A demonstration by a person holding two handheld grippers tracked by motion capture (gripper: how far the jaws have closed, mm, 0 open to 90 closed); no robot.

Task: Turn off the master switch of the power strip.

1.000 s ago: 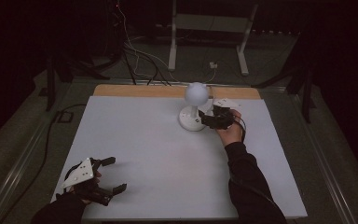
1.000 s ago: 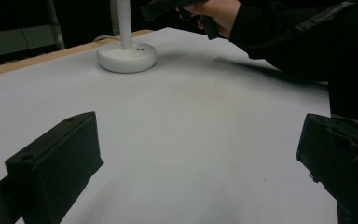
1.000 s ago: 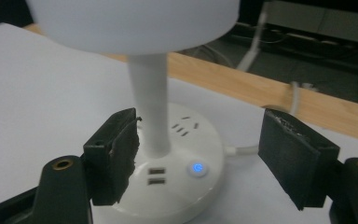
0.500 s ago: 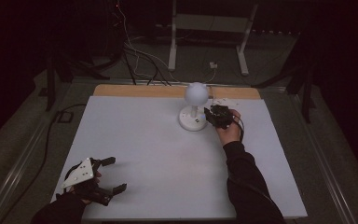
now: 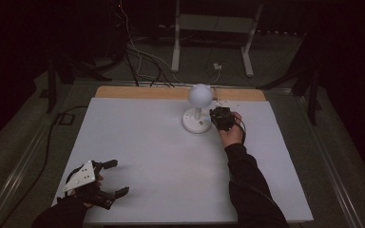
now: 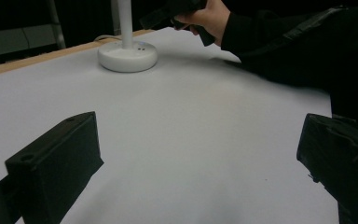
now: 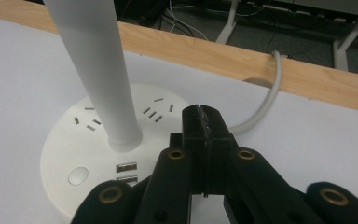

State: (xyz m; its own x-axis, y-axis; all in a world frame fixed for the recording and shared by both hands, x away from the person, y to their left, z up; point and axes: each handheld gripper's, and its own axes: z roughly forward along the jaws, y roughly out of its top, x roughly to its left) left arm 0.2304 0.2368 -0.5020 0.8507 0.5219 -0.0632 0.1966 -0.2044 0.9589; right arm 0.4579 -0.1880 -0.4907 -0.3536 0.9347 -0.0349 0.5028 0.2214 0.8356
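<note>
Here, a white lamp [image 5: 198, 111] stands at the table's [image 5: 138, 142] far edge. The right gripper [image 7: 204, 122], jaws pressed together and empty, hovers over its base; the left gripper [image 5: 110, 179] idles wide open. Rigid, likely top-heavy: grip the stem.

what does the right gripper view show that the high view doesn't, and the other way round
Right gripper view alone: the sockets, USB ports and round button on the lamp's base, the white cord running back over the wooden edge, and the right gripper with its fingers pressed together above the base.

High view alone: the lamp's round white head, the left gripper open at the near left corner, the whole white table, and the stand legs on the floor behind.

Both: the lamp base, its stem, the wooden strip along the far edge.
</note>
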